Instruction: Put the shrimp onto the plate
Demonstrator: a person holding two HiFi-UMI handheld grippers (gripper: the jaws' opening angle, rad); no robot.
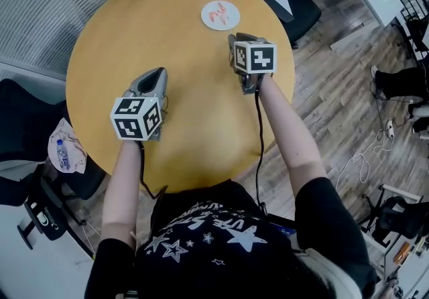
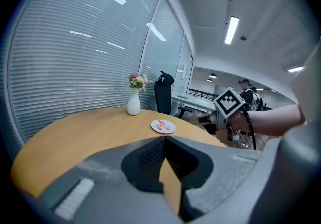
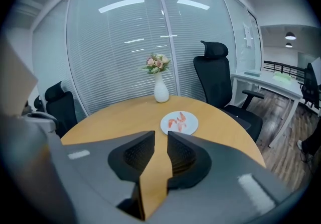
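1. Your right gripper (image 3: 161, 135): jaws narrowly apart, nothing between, near the plate (image 3: 192, 128).
2. Shrimp (image 3: 179, 122) already lie on the plate, just ahead-right of those jaws.
3. Your left gripper (image 2: 164, 138): tips pressed together, empty, farther from the plate.

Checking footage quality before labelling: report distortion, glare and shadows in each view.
Head view: even light, sharp, only faint shadows on the table. Left gripper view: strong fisheye bend, dark corners, ceiling-light streaks across the blinds. Right gripper view: same bend and dark corners, light reflections on the glass wall, plate sharp.
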